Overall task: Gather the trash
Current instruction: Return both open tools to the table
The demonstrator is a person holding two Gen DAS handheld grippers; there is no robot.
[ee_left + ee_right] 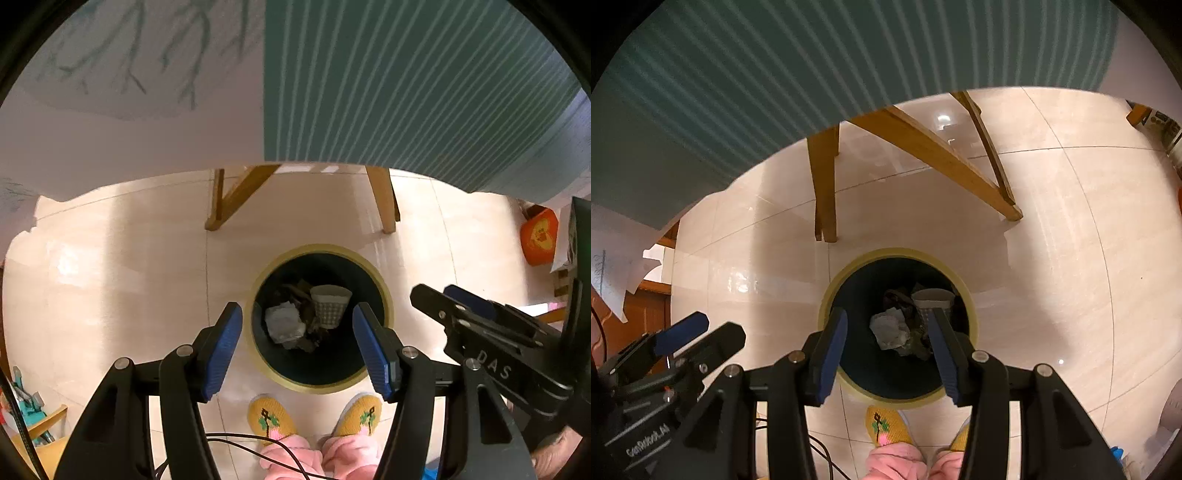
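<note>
A dark round bin with a yellow rim (321, 248) (897, 253) stands on the pale tiled floor right below both grippers. Inside lie a crumpled white paper (284, 323) (890, 326), a paper cup (330, 302) (932, 299) and some dark scraps. My left gripper (298, 314) hangs over the bin mouth, pointing down, open, nothing between its blue pads. My right gripper (888, 315) hovers over the same opening, also open with nothing held. Each shows in the other's view: the right one (436, 291) at the right edge, the left one (720, 326) at the lower left.
Wooden table legs (384, 199) (823, 192) stand just beyond the bin under a teal striped cloth (406, 81). A person's yellow slippers (271, 417) and pink trouser legs are at the near side of the bin. An orange object (539, 236) sits far right; a thin cable (240, 439) trails below.
</note>
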